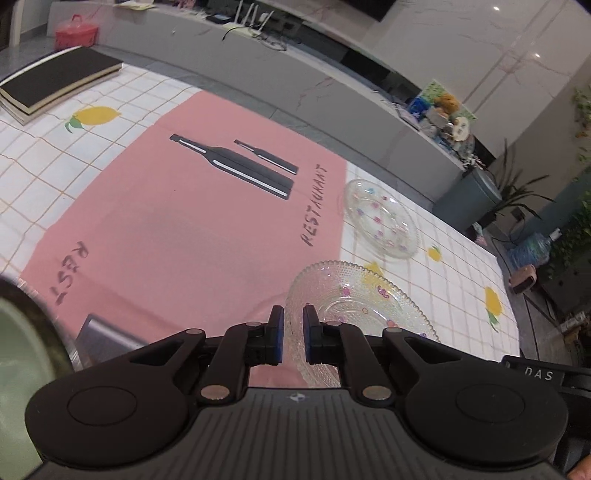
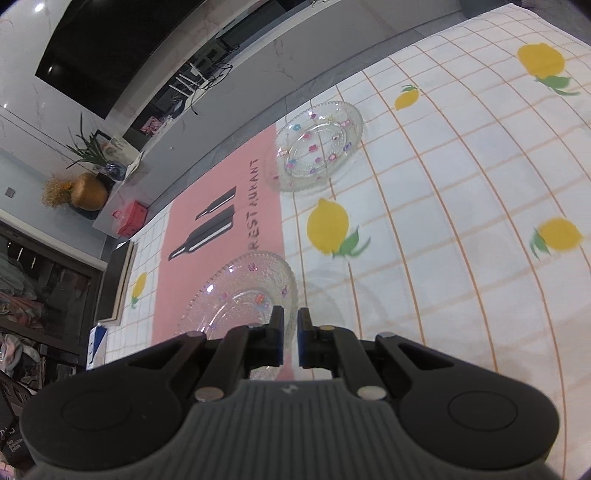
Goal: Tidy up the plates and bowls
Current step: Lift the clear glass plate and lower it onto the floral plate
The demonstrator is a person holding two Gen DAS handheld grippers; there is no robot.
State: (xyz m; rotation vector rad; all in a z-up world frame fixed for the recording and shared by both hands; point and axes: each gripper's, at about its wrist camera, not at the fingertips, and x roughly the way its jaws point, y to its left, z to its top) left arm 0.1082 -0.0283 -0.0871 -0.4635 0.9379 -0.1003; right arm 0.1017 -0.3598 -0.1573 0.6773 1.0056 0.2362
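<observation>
Left gripper, low centre of the left view: jaws pinched onto the near rim of a beaded glass plate. We hold it by the edge, thin glass between the blue pads, and it hangs out to the right of the fingers.

Right gripper, low centre of the right view: jaws likewise clamped on the rim of the same plate, which here spreads to the left of the fingers. Two grips on opposite edges, we judge, keep a wide, slippery dish level. Whether it is fully clear of the table we cannot tell from these angles; it looks raised.

Both grippers point steeply down at the tabletop, tilted in towards each other across the plate.

Under the plate lies a pink mat printed with bottles and "RESTAURANT", over a lemon-checked cloth. At the lower left edge of the left view a pale green bowl shows in part, blurred, next to a grey box.

Farther out, a second glass plate with small coloured flowers rests at the mat's right edge, half on the cloth, well apart from the held one. We take it as the likely stacking spot.

Far upper left of the left view: books on the table corner, a red basket beyond.
</observation>
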